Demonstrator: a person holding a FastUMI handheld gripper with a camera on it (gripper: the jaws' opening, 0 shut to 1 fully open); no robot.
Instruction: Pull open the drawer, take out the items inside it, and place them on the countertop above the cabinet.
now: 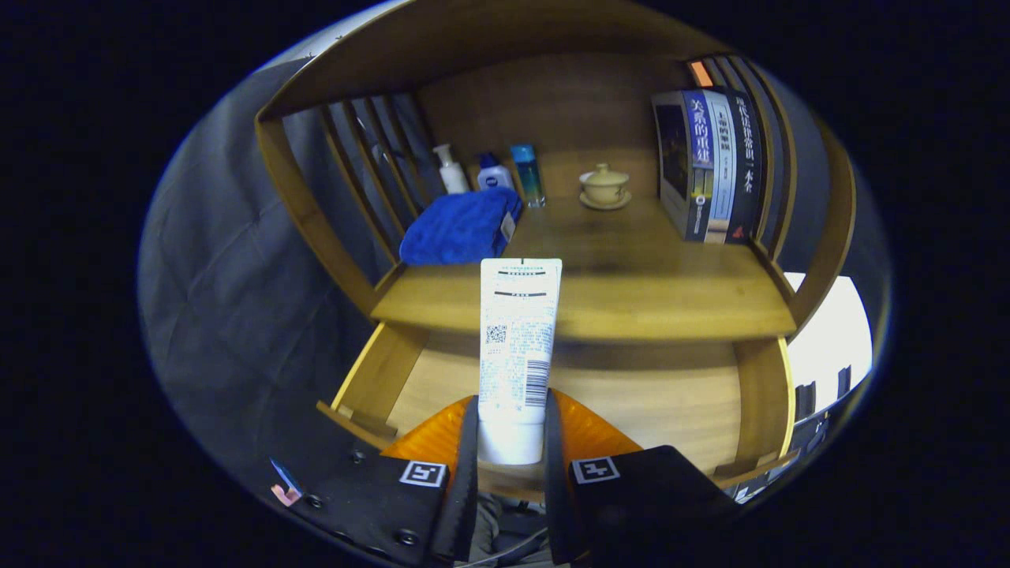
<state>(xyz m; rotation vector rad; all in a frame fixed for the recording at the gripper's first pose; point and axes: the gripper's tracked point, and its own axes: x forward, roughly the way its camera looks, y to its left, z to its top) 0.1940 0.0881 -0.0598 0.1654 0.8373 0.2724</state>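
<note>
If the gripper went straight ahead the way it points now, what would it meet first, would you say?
The gripper, shut on a white tube, points over the open drawer. The tube's far end would probably reach the countertop's front edge first, though depth is unclear; it may pass just above it.

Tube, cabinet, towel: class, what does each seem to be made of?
Tube, clamped in the gripper: likely soft plastic, smooth, white, printed. Cabinet: wood or veneer, showing grain and a slight sheen. Towel: blue cloth, folded, matte and fuzzy.
</note>
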